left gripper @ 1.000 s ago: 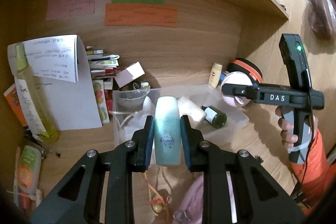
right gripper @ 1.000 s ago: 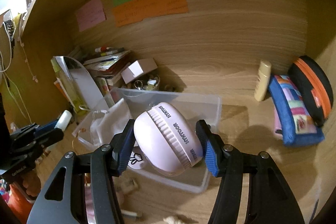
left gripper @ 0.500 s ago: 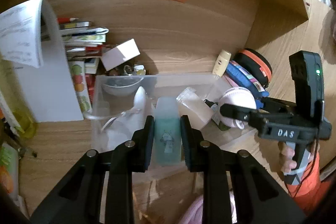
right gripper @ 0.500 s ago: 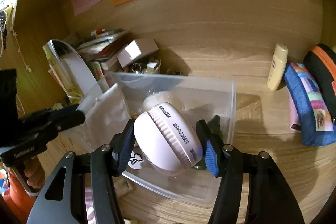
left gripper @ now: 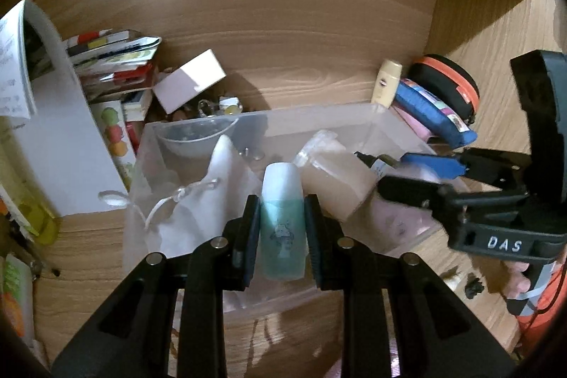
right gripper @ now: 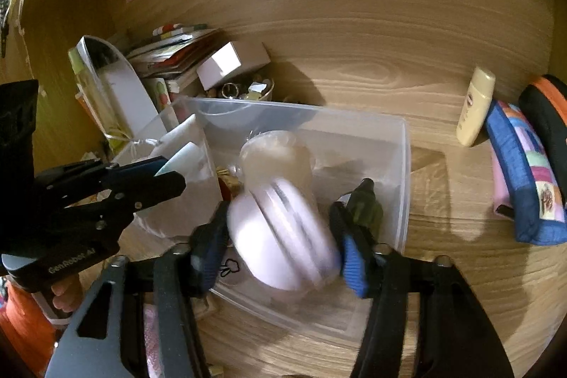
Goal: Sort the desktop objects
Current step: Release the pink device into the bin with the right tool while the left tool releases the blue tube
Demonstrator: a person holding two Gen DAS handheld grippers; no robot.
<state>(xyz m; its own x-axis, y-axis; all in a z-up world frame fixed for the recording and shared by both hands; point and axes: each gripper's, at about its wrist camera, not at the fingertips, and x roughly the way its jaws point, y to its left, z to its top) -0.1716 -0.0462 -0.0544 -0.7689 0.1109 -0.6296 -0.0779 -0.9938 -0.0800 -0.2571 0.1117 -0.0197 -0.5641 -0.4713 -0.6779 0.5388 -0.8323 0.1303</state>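
Nearest to you, your left gripper (left gripper: 281, 229) has its fingers (left gripper: 248, 232) narrowed tight on the teal bottle (left gripper: 282, 222), pads pressed to both sides. The bottle stands upright between them over the near half of the clear plastic bin (left gripper: 354, 119). To set it down well, lower it into the gap between the white drawstring pouch (left gripper: 209, 197) on the left and the frosted jar (left gripper: 336, 183) on the right, let its base rest on the bin floor, and only then ease off, so it does not topple against the jar.

Your right gripper (right gripper: 280, 232) is over the near right part of the bin (right gripper: 404, 144), with the pink round case (right gripper: 280, 236) between its fingers (right gripper: 351, 257). The jaws are closing a little at this moment. The case is blurred in the right wrist view, so I cannot be sure whether both pads press on it; it looks slightly clear of the right pad. Treat it as loose: keep it low over the bin so it lands inside, beside the dark green bottle (right gripper: 365, 204).

Farther back, the jar (right gripper: 276, 158) lies on its side in the bin. Beyond the bin, on the tabletop (right gripper: 389, 77), stay clear of the small white box (right gripper: 230, 62) and, far right, the cream tube (right gripper: 475, 105) and blue pouch (right gripper: 524, 172).
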